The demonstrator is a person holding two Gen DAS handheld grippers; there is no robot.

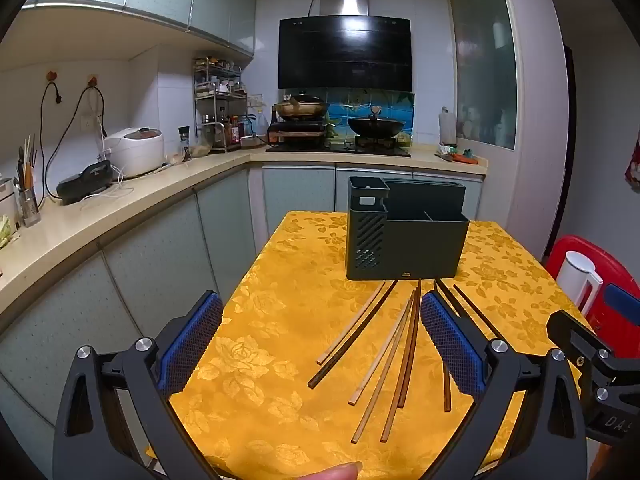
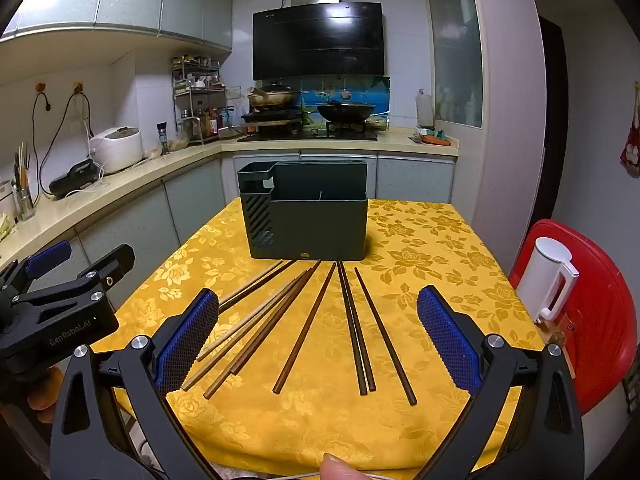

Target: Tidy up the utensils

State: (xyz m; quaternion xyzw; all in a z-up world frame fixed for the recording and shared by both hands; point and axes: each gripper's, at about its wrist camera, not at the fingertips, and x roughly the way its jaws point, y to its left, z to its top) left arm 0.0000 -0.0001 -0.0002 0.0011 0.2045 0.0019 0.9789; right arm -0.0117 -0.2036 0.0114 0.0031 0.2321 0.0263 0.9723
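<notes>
Several wooden chopsticks (image 2: 304, 328) lie fanned out on the yellow flowered tablecloth (image 2: 432, 248), light ones to the left and dark ones to the right. Behind them stands a dark grey utensil holder (image 2: 316, 224) with several compartments, nothing visible in it. In the left wrist view the same chopsticks (image 1: 384, 352) and holder (image 1: 416, 244) appear. My left gripper (image 1: 320, 340) hovers open over the table's near left part, nothing between its blue pads. My right gripper (image 2: 318, 334) hovers open above the chopsticks' near ends, not touching them. Each gripper shows at the other view's edge.
A red stool (image 2: 600, 320) with a white kettle (image 2: 548, 276) stands right of the table. A kitchen counter (image 2: 120, 184) with a rice cooker (image 2: 116, 148) runs along the left. A stove with pans (image 2: 344, 110) is at the back. A fingertip (image 2: 340, 468) shows at the bottom edge.
</notes>
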